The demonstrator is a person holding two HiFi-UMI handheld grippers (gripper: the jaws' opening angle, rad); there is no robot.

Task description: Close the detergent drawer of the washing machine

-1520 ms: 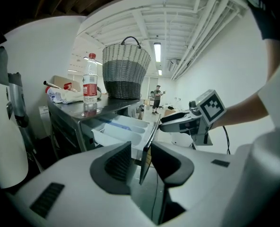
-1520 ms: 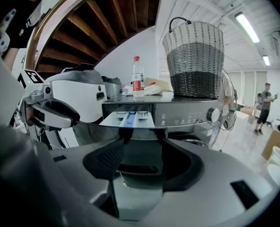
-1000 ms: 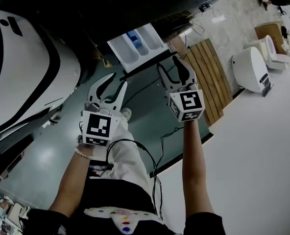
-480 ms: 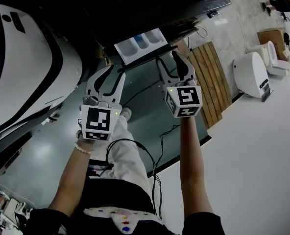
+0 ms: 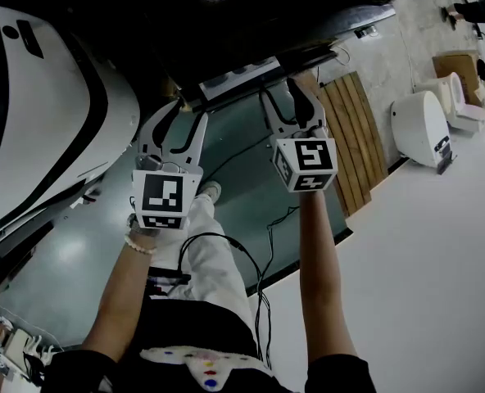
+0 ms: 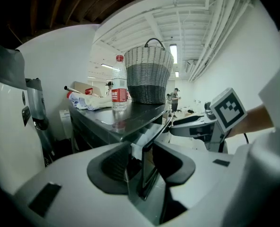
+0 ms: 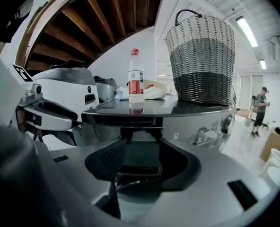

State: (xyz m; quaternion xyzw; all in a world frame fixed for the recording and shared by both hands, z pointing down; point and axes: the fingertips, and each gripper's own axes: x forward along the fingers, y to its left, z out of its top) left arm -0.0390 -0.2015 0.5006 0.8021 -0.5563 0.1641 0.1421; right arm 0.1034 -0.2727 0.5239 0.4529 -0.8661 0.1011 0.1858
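The detergent drawer (image 5: 241, 75) shows only as a thin white strip under the dark washing machine (image 5: 251, 31), pushed almost fully in. My left gripper (image 5: 183, 113) is at the drawer's left end. In the left gripper view the drawer's front panel (image 6: 146, 171) stands edge-on between the jaws of that gripper (image 6: 144, 164), which are opening, with gaps beside the pads. My right gripper (image 5: 281, 92) is open at the drawer's right part. In the right gripper view this gripper (image 7: 140, 167) faces the dark drawer front (image 7: 123, 119) with nothing between its jaws.
On the machine's top stand a water bottle (image 7: 135, 77) and a wicker basket (image 7: 204, 56). A large white appliance (image 5: 46, 113) stands at the left and a wooden slatted panel (image 5: 357, 129) at the right. A cable (image 5: 259, 260) lies on the green floor.
The drawer has slid from well pulled out to almost fully inside the machine. Both grippers moved forward with it toward the machine. The left jaws have spread wider.
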